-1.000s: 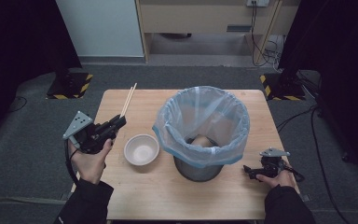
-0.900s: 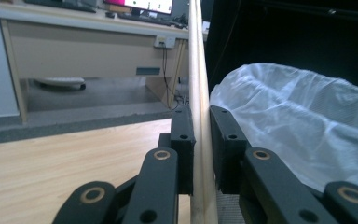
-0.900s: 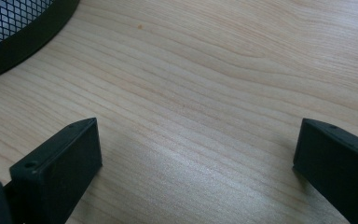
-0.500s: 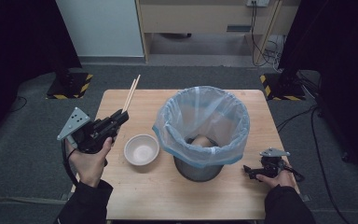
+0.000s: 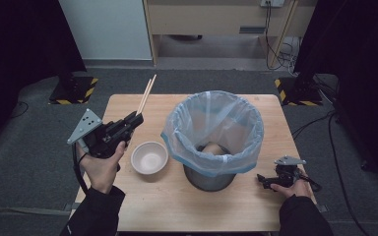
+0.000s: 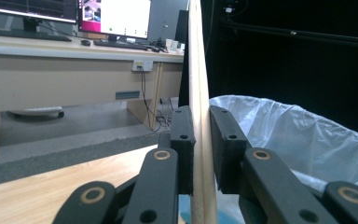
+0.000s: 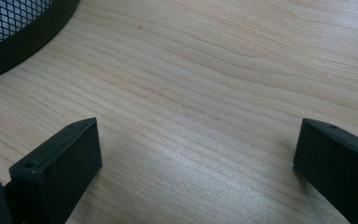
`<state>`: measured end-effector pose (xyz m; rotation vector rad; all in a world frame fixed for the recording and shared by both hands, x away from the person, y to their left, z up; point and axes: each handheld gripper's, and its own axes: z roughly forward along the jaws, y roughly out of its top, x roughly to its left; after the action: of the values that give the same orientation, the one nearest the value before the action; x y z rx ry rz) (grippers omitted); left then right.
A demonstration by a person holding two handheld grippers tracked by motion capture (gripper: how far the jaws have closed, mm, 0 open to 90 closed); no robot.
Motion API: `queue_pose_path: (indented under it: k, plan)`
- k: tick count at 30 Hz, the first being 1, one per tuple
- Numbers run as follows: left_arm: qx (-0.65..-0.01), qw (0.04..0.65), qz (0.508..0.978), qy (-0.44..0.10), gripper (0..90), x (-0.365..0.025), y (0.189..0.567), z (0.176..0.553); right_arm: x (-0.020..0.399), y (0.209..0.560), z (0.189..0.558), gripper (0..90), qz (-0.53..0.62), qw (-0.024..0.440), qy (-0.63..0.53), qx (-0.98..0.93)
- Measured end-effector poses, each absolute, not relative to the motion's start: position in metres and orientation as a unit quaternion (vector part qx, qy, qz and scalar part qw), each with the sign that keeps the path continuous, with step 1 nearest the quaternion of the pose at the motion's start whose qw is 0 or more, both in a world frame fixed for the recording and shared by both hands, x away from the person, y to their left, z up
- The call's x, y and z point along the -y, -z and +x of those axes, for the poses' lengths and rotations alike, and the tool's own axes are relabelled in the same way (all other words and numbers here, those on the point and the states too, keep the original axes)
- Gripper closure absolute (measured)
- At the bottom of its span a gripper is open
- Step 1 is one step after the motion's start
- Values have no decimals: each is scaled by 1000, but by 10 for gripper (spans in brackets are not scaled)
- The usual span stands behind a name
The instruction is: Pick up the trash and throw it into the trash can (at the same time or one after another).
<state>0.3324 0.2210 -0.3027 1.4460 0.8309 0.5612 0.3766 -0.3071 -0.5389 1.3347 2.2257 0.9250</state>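
Observation:
My left gripper is shut on a pair of wooden chopsticks, held above the table's left side and pointing away and up. In the left gripper view the chopsticks stand between the two jaws of the left gripper. A mesh bin lined with a pale blue bag stands at the table's middle. Left of it sits a white bowl. My right gripper rests on the table by the bin's right side; in its own view the right gripper is open over bare wood.
The wooden table stands on grey carpet. A desk with cables is beyond the far edge. Something tan lies at the bottom of the bin. The bin's black mesh base is close to my right gripper.
My left gripper has moved left and slightly toward me with the chopsticks in it. The right gripper has stayed still.

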Motion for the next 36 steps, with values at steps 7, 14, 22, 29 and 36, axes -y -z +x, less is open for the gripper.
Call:
queue_pose_path:
  k: [7,14,22,29,36]
  plan:
    - [-349,644,634,-248,801,-211,292,333,307,539,377,11,476,192,-329,-793]
    - [-334,650,636,-247,801,-198,282,334,307,539,377,11,476,192,-329,-793]
    - [-317,654,642,-244,801,-180,272,336,307,539,376,11,476,191,-329,-793]
    - [-303,656,648,-239,801,-162,267,340,307,539,377,10,476,191,-329,-793]
    - [-292,658,652,-236,801,-148,261,343,307,539,377,9,477,190,-329,-792]
